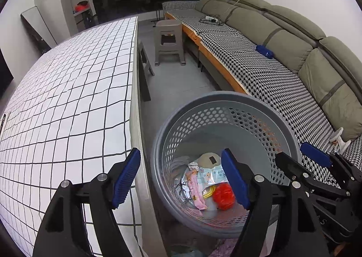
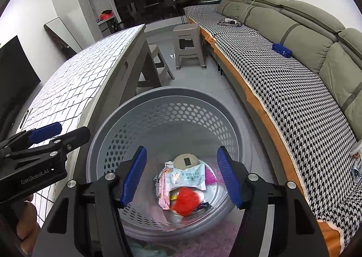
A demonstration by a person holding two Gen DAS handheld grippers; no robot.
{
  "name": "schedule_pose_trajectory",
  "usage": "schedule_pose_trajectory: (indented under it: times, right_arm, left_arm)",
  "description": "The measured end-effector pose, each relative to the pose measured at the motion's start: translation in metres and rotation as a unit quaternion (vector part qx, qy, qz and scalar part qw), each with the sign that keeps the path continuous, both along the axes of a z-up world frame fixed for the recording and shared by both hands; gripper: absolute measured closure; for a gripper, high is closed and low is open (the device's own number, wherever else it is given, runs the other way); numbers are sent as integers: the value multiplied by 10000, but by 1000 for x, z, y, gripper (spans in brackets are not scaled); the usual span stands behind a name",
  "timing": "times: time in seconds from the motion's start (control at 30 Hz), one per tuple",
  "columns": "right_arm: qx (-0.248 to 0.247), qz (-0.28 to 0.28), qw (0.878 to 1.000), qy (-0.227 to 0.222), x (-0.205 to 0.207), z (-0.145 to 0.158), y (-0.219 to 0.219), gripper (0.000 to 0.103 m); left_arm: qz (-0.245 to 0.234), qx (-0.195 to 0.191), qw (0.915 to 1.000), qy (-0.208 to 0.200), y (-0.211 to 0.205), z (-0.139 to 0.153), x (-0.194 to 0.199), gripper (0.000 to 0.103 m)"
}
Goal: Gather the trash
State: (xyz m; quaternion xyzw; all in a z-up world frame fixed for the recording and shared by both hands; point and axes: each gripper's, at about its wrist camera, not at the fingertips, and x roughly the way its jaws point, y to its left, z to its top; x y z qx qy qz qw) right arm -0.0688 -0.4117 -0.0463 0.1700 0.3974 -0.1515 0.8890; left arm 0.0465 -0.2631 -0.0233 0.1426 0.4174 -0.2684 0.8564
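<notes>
Both tongs are held wide and empty over the grey basket (image 2: 126, 116), which stands beside the table's (image 1: 67, 98) long edge. The trash, a red wad (image 2: 184, 200) among wrappers (image 2: 192, 177), lies on the basket's floor. The left gripper (image 1: 181, 180) and right gripper (image 2: 181, 175) are best lifted clear of the rim.

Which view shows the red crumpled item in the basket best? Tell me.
The right wrist view: the red crumpled item lies unobstructed between the open right gripper fingers. In the left wrist view a blue finger crowds its right edge inside the grey basket.
</notes>
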Motion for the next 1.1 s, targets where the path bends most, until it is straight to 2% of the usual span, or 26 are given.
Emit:
schedule_pose_trajectory:
  times: [0.47,1.1]
  right_arm:
    - [-92,-28,9999,-46,-2,3,4,36]
    - [-185,-59,9997,-126,-7,10,8,35]
  left_arm:
    - [143,-3,9998,-121,8,5,-1,13]
    - [248,7,9993,-280,18,9,-4,9]
